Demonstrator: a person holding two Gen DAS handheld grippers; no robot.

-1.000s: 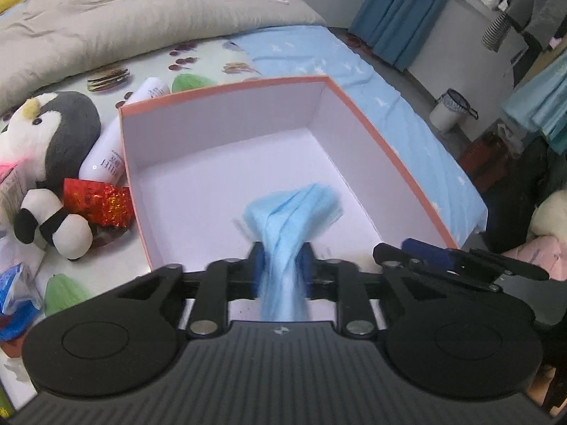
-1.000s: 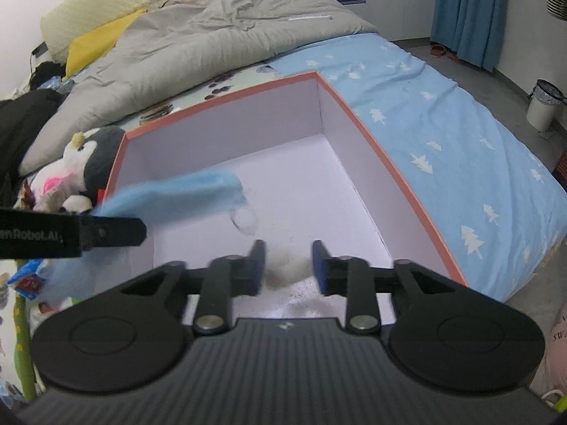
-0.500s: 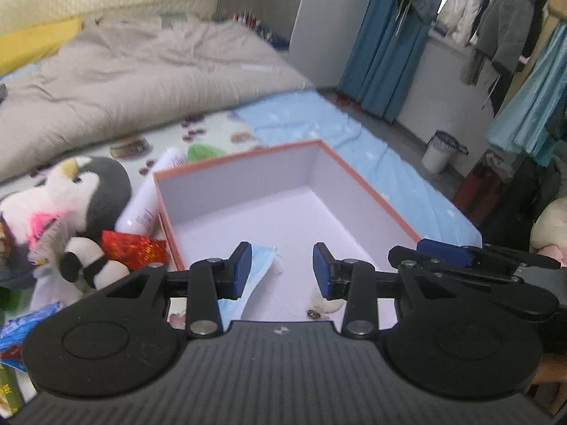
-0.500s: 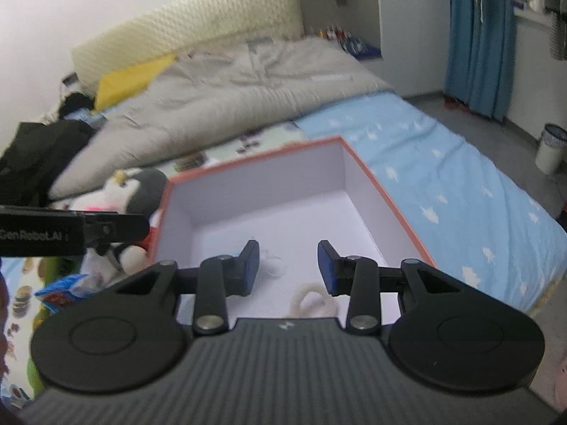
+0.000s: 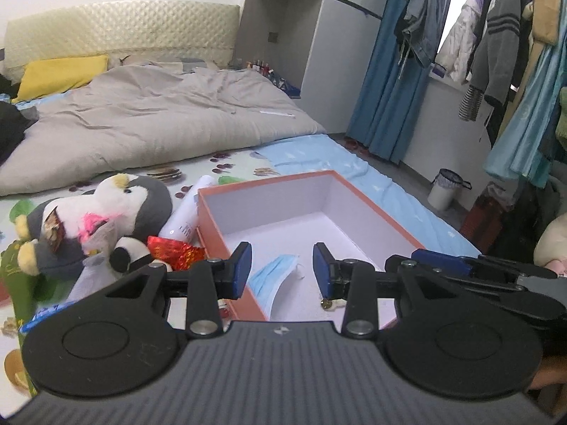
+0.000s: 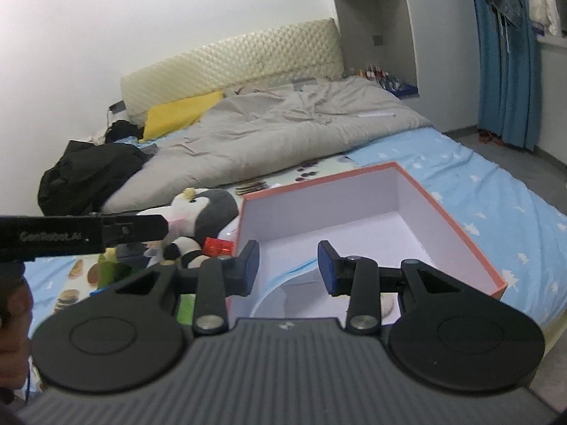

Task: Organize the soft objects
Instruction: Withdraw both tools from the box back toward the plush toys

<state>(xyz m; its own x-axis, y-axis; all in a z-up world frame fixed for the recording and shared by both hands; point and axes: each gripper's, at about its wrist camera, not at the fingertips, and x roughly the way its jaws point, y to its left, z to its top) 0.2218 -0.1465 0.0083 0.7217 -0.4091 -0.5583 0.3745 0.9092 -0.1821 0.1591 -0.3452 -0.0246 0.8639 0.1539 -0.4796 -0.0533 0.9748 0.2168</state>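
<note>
An orange-rimmed box (image 5: pixel 265 180) with a white inside sits on the bed, also seen in the right wrist view (image 6: pixel 319 182). A light blue face mask (image 5: pixel 276 279) lies in its near left corner against the wall; only its edge (image 6: pixel 294 271) shows in the right wrist view. A small white fluffy item (image 6: pixel 388 306) rests on the box floor near the front. My left gripper (image 5: pixel 282 265) hangs open above the box's near end with nothing between its fingers. My right gripper (image 6: pixel 287 265) is likewise open and holds nothing. A penguin plush (image 5: pixel 141 202) and a small panda plush (image 5: pixel 127 255) lie left of the box.
A white tube (image 5: pixel 187 212) and a red foil packet (image 5: pixel 173 249) lie between the plush toys and the box. A grey duvet (image 5: pixel 159 124) covers the far bed. Black clothing (image 6: pixel 88 170) is heaped at the left. Right of the bed are a bin (image 5: pixel 446 191) and hanging clothes.
The left gripper let go of the blue mask and the right gripper let go of the white fluffy item, both now in the box. Both grippers pulled back and upward.
</note>
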